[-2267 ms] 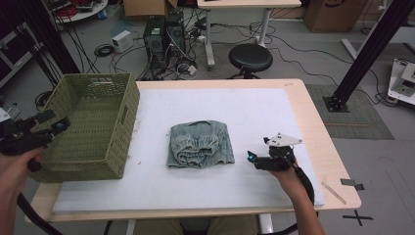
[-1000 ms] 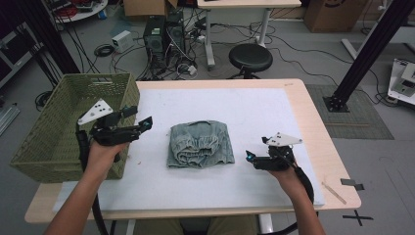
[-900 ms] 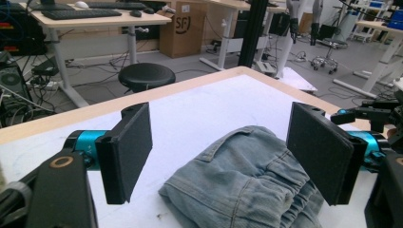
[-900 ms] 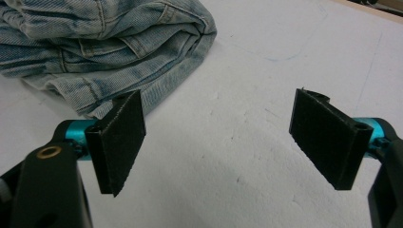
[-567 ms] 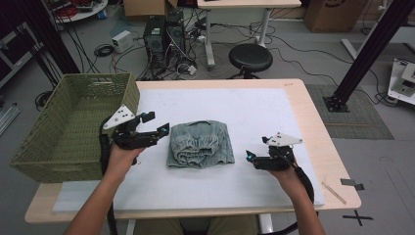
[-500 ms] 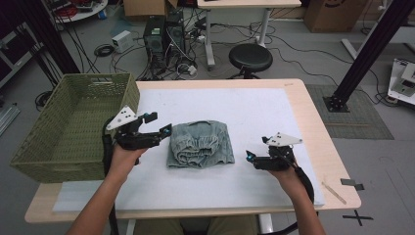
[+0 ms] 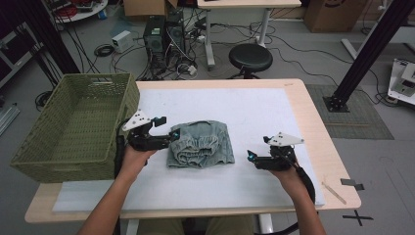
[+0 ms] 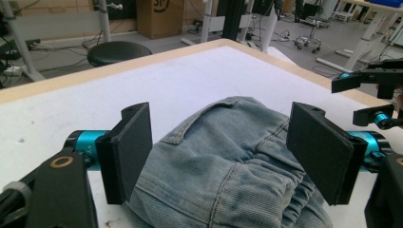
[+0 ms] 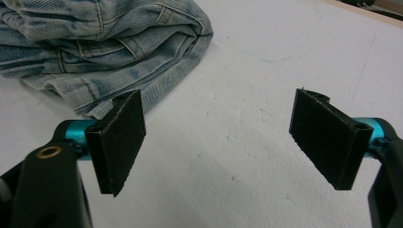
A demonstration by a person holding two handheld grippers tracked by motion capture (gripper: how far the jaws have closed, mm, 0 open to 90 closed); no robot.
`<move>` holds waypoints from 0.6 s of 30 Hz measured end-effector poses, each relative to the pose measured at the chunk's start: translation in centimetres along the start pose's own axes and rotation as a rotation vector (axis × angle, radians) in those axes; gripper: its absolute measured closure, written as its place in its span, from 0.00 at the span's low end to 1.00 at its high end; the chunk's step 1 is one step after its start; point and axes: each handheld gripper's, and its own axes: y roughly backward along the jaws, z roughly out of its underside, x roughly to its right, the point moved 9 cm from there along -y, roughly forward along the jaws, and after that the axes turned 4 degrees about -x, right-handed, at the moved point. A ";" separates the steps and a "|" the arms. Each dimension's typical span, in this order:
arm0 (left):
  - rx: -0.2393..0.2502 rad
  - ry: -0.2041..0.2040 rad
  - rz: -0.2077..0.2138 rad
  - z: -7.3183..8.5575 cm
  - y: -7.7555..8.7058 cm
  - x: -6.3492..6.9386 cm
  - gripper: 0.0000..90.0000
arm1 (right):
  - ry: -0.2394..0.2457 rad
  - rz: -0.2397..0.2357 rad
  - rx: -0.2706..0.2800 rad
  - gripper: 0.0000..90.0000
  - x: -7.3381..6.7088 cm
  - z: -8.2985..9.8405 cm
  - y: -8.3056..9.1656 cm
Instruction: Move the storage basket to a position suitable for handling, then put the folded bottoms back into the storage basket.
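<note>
I start with the room: the upper part of the high view is grey floor crowded with cables, a computer tower [image 7: 160,39], a black stool [image 7: 250,58] at top centre and a black frame leg at the upper right. Below it the wooden table [image 7: 320,147] spans the middle of the frame under a white foam mat [image 7: 254,107], which looks soft and a little grippy, so cloth may drag on it rather than slide. At the left edge stands a green woven basket [image 7: 73,127], tilted on the table corner and empty as far as I can see. In the centre of the mat lie the folded jeans [image 7: 200,144], a light-blue bundle with the elastic waistband toward me. I judge them soft, floppy and moderately heavy for cloth, not fragile or slippery; a grip on one layer would let the fold spill open, so I would bite the thick stacked edge through all layers. My left gripper [image 7: 166,137] is at the bundle's left edge, its jaws wide apart and straddling the denim without pressing on it in the left gripper view. My right gripper [image 7: 252,157] sits low over bare mat, just right of the jeans, jaws spread and holding nothing.
</note>
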 end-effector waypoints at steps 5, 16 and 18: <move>-0.013 0.003 0.009 0.7 -0.4 0.3 0.26 | -0.003 0.003 -0.003 0.23 0.2 0.2 0.0; -0.017 0.002 0.010 0.9 -0.6 0.7 0.26 | -0.002 0.004 0.012 0.23 0.2 -0.2 0.1; -0.018 0.014 0.014 0.9 -0.7 0.6 0.26 | -0.005 0.007 0.015 0.23 0.3 -0.3 0.1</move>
